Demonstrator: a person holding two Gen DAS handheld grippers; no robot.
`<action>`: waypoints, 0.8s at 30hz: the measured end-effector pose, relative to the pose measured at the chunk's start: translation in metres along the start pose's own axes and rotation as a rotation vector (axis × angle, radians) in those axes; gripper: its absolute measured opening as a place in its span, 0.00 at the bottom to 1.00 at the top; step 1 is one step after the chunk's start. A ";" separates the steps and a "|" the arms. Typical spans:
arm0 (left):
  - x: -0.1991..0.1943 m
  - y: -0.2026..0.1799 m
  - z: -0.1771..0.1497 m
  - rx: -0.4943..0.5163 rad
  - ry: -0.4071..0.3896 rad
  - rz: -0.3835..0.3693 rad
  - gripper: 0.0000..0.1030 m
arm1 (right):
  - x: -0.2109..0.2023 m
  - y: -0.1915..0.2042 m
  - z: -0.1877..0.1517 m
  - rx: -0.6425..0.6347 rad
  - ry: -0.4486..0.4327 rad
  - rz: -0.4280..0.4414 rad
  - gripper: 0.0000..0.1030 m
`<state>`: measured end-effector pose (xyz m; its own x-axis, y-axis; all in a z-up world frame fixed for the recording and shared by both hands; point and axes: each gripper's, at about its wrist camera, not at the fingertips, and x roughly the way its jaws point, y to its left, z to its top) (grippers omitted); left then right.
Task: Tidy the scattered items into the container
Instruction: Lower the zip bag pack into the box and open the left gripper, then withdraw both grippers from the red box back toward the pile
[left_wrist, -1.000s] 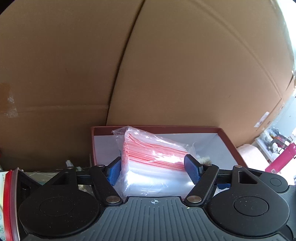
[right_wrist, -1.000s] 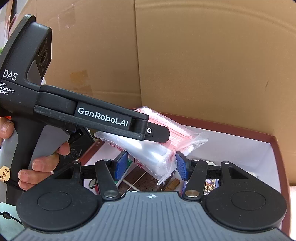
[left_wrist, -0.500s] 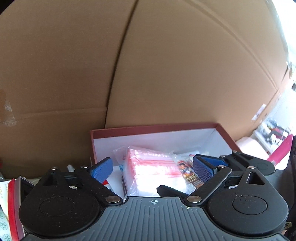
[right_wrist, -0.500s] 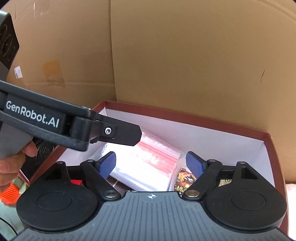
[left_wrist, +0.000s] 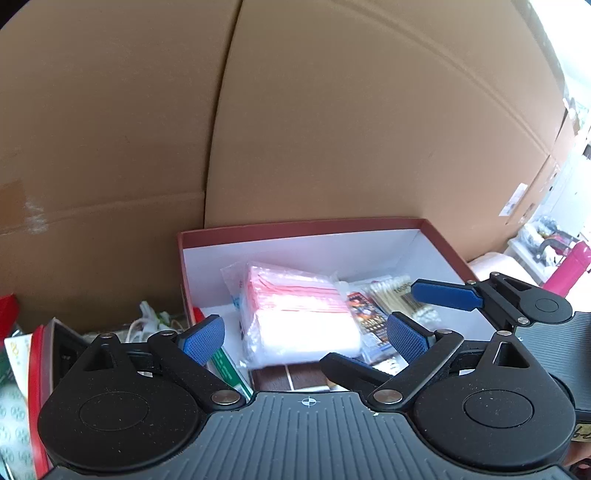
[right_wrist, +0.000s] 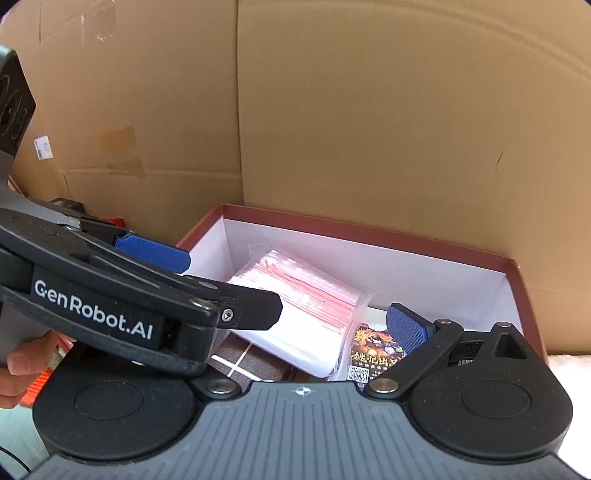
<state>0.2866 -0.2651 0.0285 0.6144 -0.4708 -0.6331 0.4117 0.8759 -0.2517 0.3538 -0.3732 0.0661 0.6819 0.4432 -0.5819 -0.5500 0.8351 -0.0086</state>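
Box (left_wrist: 295, 227): we see a dark red rim, white inside.
Bags (left_wrist: 295, 314): clear, pink-red striped.
Pads (left_wrist: 406, 338): blue, dotted.

Each camera sits just behind its own gripper, looking forward and downward along the fingers. Both views share the red box (left_wrist: 303, 230) (right_wrist: 369, 230) close ahead, with cardboard panels (left_wrist: 332, 110) (right_wrist: 369, 110) behind; each also catches the other gripper at its side.

right gripper (right_wrist: 295, 332) left finger hidden behind left gripper (right_wrist: 155, 295)
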 end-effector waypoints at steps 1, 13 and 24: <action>-0.002 -0.003 -0.001 0.001 -0.006 0.000 0.98 | -0.005 0.001 -0.001 0.000 -0.005 -0.001 0.96; -0.067 -0.028 -0.024 0.032 -0.094 0.017 0.99 | -0.047 0.030 0.003 -0.015 -0.081 -0.001 0.97; -0.129 -0.036 -0.073 0.042 -0.174 0.065 0.99 | -0.090 0.071 -0.027 0.031 -0.165 -0.008 0.98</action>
<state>0.1436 -0.2281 0.0656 0.7459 -0.4281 -0.5102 0.3929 0.9014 -0.1819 0.2405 -0.3629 0.0962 0.7573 0.4819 -0.4407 -0.5309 0.8473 0.0143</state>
